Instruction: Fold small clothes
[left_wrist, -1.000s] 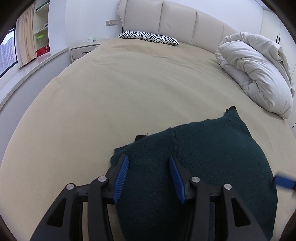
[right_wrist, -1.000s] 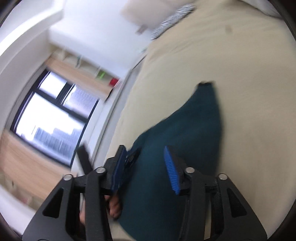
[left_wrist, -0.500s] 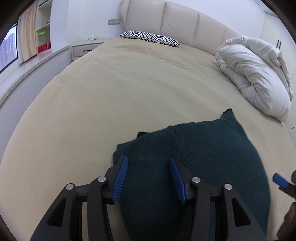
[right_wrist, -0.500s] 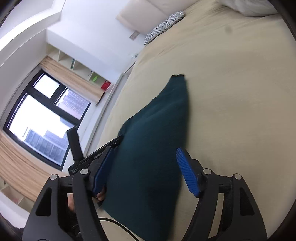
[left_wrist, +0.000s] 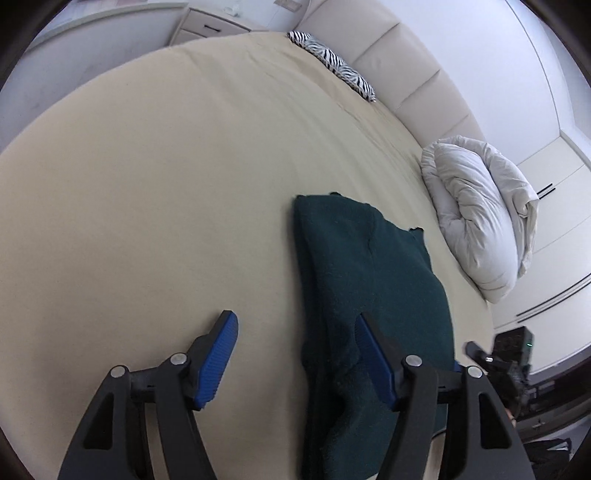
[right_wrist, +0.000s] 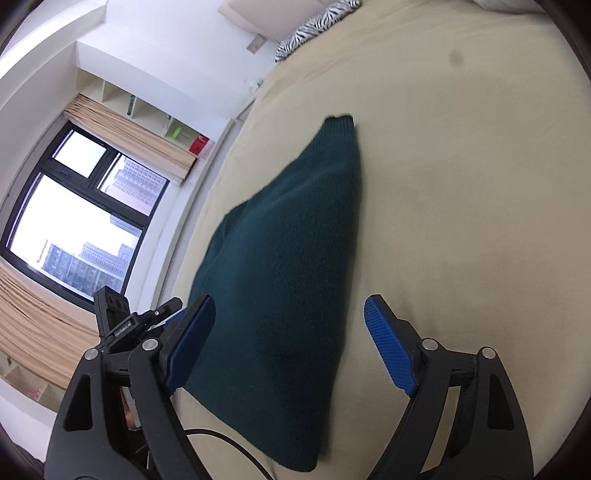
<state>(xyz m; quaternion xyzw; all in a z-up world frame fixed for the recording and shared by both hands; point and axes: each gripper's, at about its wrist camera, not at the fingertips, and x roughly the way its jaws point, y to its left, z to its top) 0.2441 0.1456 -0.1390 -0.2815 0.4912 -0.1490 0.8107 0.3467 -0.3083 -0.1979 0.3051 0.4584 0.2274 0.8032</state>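
A dark green knit garment lies folded and flat on the beige bed. My left gripper hovers at the garment's near left edge. Its jaws are opening; the right finger is over the knit, the left finger over bare sheet, and neither pad presses the cloth. In the right wrist view the garment tapers away from me. My right gripper straddles its near end, jaws opening, the cloth lying loose between the pads. Each view also catches the other gripper: the right gripper and the left gripper.
A bundled white duvet sits right of the garment. A zebra pillow lies by the padded headboard, with a nightstand beyond. A window, curtains and shelves line the bed's left side. A black cable hangs near me.
Both jaws have spread wider. The left gripper slid left and rolled, so it now sits over the garment's edge instead of its middle. The right gripper came lower over the cloth.
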